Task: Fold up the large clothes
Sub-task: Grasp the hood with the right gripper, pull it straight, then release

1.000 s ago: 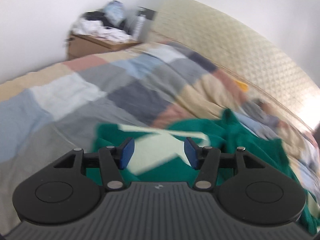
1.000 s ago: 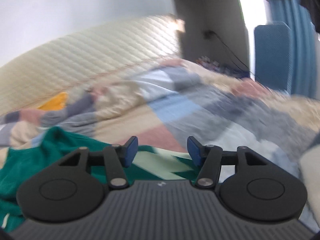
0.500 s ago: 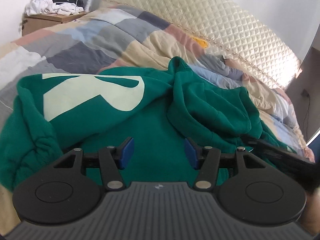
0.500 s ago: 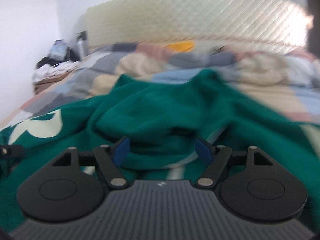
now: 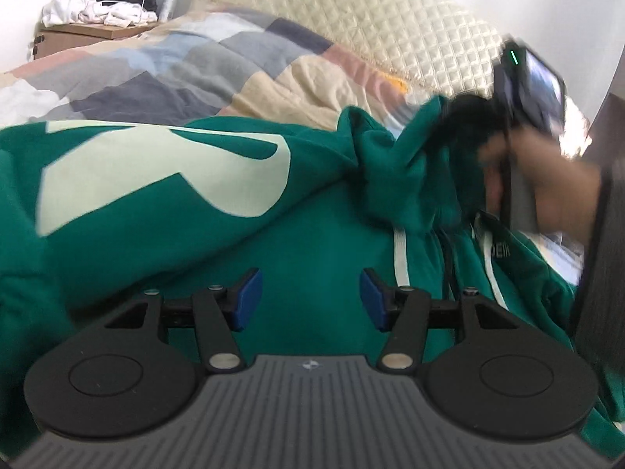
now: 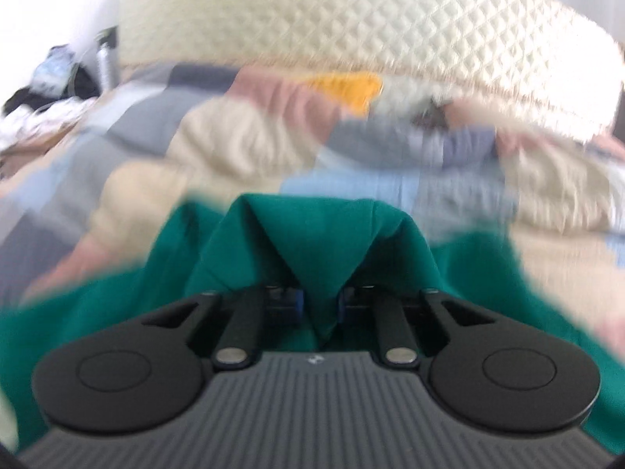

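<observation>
Right gripper (image 6: 319, 306) has snapped its blue fingers (image 6: 293, 301) onto a fold of the green hooded sweatshirt (image 5: 312, 242), lifting it off the patchwork-quilted bed (image 5: 187, 66), while left gripper (image 5: 310, 299) hovers wide open, empty.

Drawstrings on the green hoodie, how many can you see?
2: one white drawstring hangs just right of the open left tongs; the other lies further right. The green hoodie folds may hide more.

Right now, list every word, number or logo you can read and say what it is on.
"DE": partial white letters on the green hoodie near its white drawstring; the rest is blurred.
Large pale print on the hoodie: only part shows, unreadable.
Small emblem on the left tool: too small to read.
</observation>
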`<action>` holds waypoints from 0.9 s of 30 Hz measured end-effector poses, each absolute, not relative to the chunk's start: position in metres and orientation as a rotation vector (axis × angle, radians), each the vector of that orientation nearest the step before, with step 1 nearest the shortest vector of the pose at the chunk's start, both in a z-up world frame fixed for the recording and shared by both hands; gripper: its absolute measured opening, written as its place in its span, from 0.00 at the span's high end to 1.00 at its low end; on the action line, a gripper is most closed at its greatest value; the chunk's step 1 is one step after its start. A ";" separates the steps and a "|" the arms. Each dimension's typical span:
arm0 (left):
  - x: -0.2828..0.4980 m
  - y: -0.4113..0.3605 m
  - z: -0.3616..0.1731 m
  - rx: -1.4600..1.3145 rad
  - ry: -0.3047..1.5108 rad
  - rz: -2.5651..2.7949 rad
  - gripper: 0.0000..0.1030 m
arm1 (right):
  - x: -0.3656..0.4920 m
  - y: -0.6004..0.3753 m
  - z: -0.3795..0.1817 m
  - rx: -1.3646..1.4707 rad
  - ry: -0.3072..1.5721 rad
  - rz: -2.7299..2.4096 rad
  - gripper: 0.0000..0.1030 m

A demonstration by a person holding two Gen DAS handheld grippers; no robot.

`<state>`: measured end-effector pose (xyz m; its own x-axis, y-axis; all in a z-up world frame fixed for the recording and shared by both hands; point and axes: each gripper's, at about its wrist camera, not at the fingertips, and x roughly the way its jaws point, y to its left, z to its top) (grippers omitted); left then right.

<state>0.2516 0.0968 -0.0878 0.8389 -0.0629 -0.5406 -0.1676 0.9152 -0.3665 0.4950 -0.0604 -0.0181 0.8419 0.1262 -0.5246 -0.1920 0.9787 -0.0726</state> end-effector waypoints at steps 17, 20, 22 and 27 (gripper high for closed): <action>0.288 0.093 -0.128 -0.426 0.536 0.064 0.38 | 0.625 -0.070 -0.037 -0.127 0.319 0.080 0.72; 0.290 0.091 -0.128 -0.419 0.533 0.068 0.38 | 0.606 -0.084 -0.040 -0.080 0.312 0.127 0.39; 0.287 0.091 -0.128 -0.423 0.529 0.066 0.38 | 0.587 -0.096 -0.038 -0.050 0.310 0.167 0.38; 0.277 0.092 -0.121 -0.436 0.535 0.091 0.38 | 0.518 -0.134 -0.024 0.006 0.335 0.202 0.38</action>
<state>0.2768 0.0917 -0.1212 0.8587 -0.0280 -0.5118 -0.1959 0.9047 -0.3782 0.5180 -0.1344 -0.0237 0.9242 0.1983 -0.3262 -0.1962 0.9798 0.0397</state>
